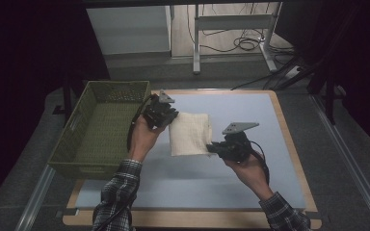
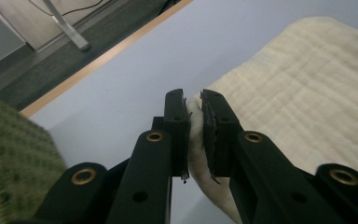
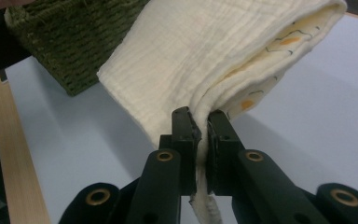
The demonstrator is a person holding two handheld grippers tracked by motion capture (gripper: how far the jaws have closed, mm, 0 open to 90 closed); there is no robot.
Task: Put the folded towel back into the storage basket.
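Cream cloth [image 1: 189, 133], folded into a thick pad of several layers, hangs between the two tools above the pale blue bench [image 1: 250, 183], toward the bench's far left part and just beside the basket. The left hand-held gripper [image 1: 165, 117] has its jaws nearly closed and pinches the cloth's far left corner; in the left gripper view the fabric [image 2: 307, 93] is squeezed between the two black pads and spreads away to the right. The right hand-held gripper [image 1: 215, 148] is likewise almost shut and clamps the cloth's near right corner; in the right gripper view the folded layers [image 3: 205, 56] rise from the jaws, with a printed inner side of small orange marks showing at the open fold. A green woven basket [image 1: 77, 144] stands at the bench's left edge, close to the left hand [image 1: 142, 139]. Plaid sleeves [image 1: 118, 197] come in from the near edge.
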